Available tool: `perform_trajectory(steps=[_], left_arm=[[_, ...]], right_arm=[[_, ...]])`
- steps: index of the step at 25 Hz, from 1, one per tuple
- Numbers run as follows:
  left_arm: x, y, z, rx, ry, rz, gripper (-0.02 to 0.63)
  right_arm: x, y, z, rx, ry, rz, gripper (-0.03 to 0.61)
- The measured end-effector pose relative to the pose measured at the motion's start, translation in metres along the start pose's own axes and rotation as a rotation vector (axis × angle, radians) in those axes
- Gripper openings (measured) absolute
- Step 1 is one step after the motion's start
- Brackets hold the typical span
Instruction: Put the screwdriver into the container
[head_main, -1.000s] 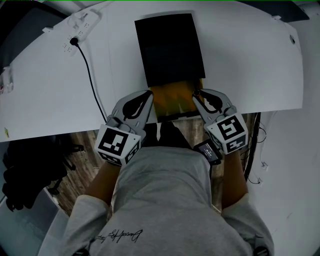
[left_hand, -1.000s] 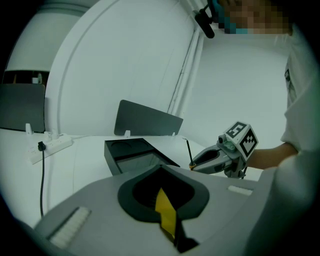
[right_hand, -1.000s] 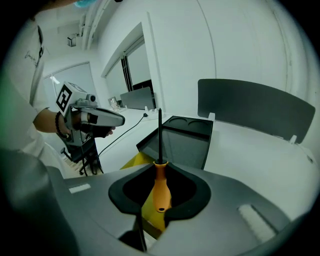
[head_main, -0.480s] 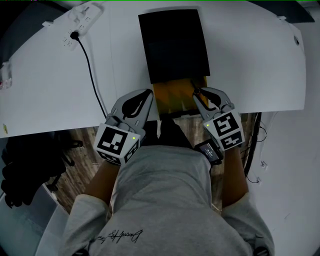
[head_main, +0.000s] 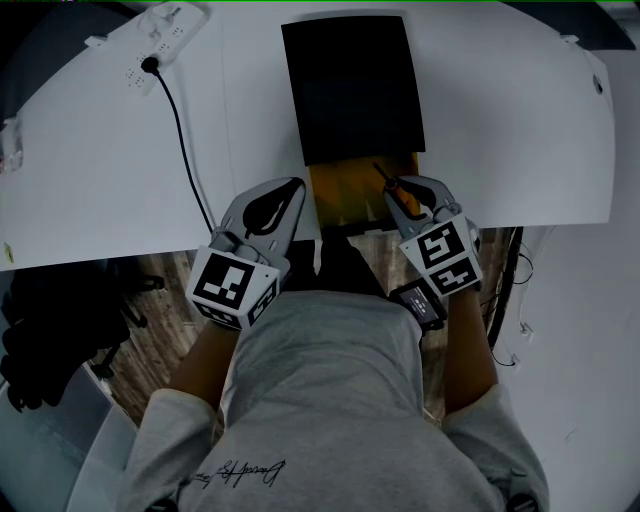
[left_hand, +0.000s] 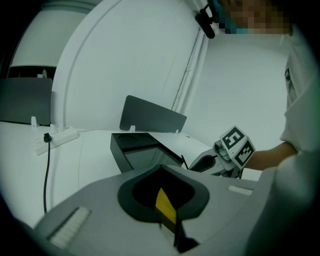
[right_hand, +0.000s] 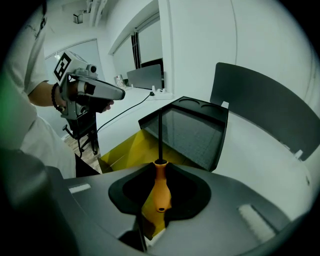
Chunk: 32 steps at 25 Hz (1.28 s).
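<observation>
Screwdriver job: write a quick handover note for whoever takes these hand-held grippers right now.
Right hand-held gripper: shut on the orange-handled screwdriver, shaft pointing out over the yellow drawer.
Left hand-held gripper: jaws together, apparently empty, beside the drawer's left edge.
Container: black box on the white table, with its drawer pulled out toward the person.
Done: screwdriver is in hand and at the drawer.
Left: lower it into the drawer and release.
</observation>
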<state>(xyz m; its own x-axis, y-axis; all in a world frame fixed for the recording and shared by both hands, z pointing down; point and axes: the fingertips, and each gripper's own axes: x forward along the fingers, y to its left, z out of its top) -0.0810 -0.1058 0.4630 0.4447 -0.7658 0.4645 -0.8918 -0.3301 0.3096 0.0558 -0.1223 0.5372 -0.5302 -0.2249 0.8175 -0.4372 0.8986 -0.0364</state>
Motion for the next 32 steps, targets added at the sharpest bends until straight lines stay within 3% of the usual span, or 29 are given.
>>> perform_trajectory(steps=[13,22,32], left_arm=[[-0.002,0.008,-0.007,-0.022,0.007,0.015,0.000],[-0.002,0.012,-0.009,-0.038,0.005,0.023,0.000],[-0.007,0.023,-0.016,-0.056,0.011,0.039,0.000]], right_arm=[[0.024,0.008,-0.011,-0.143,0.125,0.023,0.089],[0.050,0.018,-0.027,-0.329,0.334,0.042,0.089],[0.067,0.022,-0.033,-0.322,0.402,0.083,0.091]])
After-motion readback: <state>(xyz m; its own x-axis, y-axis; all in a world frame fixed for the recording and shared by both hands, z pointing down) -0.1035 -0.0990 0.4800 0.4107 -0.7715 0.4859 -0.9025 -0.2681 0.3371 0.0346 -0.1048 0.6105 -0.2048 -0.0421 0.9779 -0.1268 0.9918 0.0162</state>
